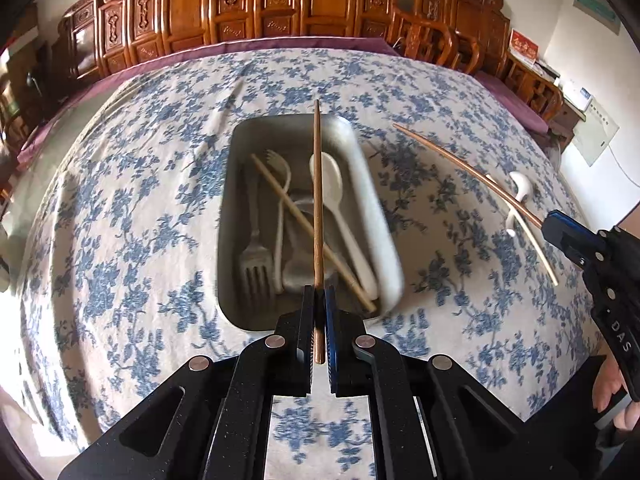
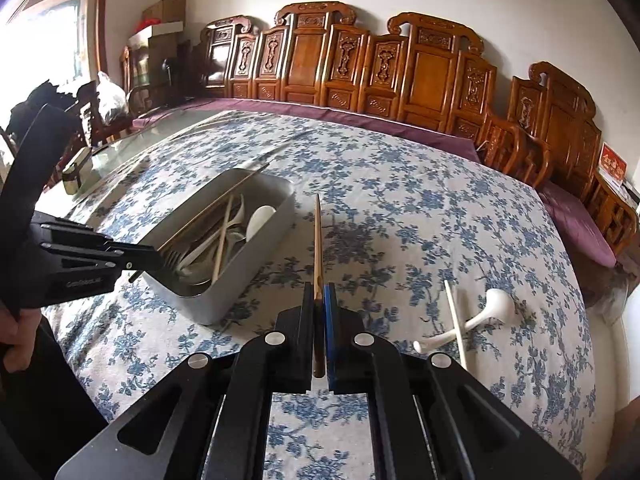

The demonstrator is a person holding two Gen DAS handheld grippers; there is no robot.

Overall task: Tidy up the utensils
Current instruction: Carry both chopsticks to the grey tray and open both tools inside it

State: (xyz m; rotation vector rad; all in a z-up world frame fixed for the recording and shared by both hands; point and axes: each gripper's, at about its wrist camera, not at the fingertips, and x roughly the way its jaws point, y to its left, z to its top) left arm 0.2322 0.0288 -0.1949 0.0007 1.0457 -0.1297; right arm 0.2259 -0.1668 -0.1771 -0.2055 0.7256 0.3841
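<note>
Your left gripper (image 1: 319, 292) is pinched tight on 1 brown chopstick (image 1: 318, 200), gripped near its thick end so the long shaft runs out toward 12 o'clock, directly above the gray tray (image 1: 240, 152). That lines it up lengthwise with the tray, so I judge it ready to drop in alongside the rest. Your right gripper (image 2: 319, 292) is likewise clamped on 1 brown chopstick (image 2: 317, 240), held the same way. In the right wrist view that stick hangs over the flowered tablecloth (image 2: 400, 208), with the tray off at 10 o'clock, not yet above it.

Inside the tray you have 1 metal fork (image 1: 253, 256), 1 white plastic fork (image 1: 280, 184), 1 white spoon (image 1: 332, 188) and 1 pale chopstick (image 1: 304, 224); more metal pieces lie underneath, too blurred to count.

Still loose on the cloth at 3 o'clock of the right gripper: 1 white ladle-shaped spoon (image 2: 480, 314) with 1 white chopstick (image 2: 456, 320) lying across it.

Farthest off, carved wooden chairs (image 2: 432, 68) line the wall.
</note>
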